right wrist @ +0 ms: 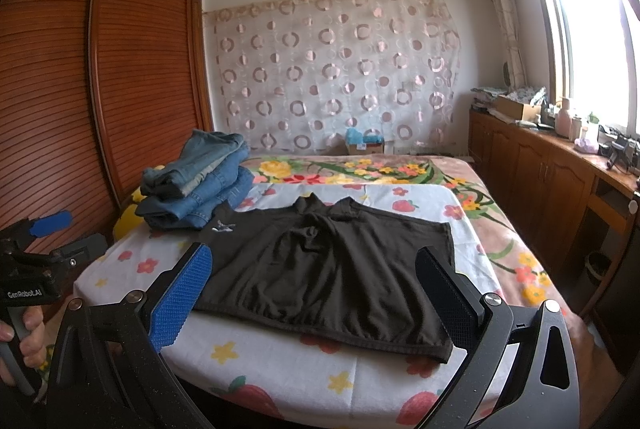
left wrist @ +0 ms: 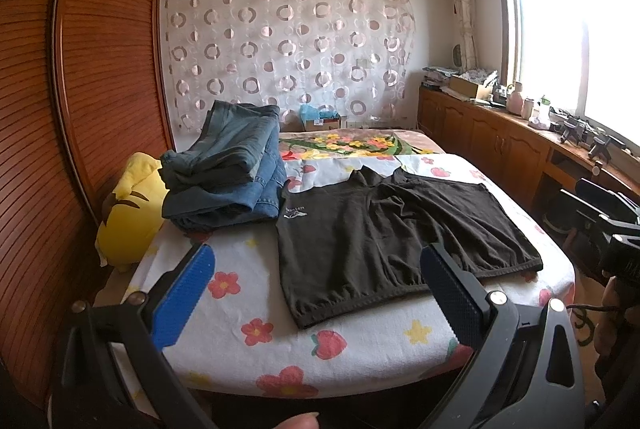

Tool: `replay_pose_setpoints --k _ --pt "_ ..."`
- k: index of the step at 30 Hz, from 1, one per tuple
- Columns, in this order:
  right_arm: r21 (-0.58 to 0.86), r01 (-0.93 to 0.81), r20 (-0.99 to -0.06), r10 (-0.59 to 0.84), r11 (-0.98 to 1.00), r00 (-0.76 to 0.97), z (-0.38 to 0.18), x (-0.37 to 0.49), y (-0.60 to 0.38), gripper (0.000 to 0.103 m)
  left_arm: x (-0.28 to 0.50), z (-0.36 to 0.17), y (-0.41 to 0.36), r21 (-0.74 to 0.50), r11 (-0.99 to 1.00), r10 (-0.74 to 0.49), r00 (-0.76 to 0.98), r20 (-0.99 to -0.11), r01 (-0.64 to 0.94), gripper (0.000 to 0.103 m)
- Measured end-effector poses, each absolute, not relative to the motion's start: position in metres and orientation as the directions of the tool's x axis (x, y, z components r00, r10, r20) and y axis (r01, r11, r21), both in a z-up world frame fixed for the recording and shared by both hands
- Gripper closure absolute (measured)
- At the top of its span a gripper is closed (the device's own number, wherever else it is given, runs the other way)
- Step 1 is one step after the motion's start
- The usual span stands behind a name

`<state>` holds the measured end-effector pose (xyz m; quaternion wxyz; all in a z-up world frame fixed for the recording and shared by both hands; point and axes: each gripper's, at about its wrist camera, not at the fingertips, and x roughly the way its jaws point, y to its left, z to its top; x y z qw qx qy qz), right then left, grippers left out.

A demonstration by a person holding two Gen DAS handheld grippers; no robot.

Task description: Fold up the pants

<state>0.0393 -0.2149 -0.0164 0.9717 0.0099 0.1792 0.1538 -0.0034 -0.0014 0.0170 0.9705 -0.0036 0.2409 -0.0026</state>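
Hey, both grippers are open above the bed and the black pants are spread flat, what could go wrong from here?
1. The black pants lie close beside the stacked jeans; the left gripper might snag or topple the stack.
2. The hem sits near the bed edge, so dragging could pull the pants off.
3. The right gripper may pinch the flowered sheet along with the fabric.

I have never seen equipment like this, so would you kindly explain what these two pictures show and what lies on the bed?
There is no robot here: a person holds a two-fingered gripper in each hand, and each carries a wide-angle camera looking along its fingers. One picture comes from the left gripper, the other from the right gripper. Both are open and hold nothing. On the flowered bed sheet a dark garment lies spread flat. Beside it, toward the wardrobe, sits a stack of folded jeans, with a yellow plush toy next to it.
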Motion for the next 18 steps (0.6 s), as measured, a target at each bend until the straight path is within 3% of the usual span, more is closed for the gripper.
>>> replay_pose_setpoints --k 18 --pt "0.067 -0.262 -0.400 0.266 0.963 0.877 -0.038 0.048 -0.234 0.000 0.017 -0.024 0.004 -0.047 0.999 -0.049 0.834 -0.550 0.027 0.000"
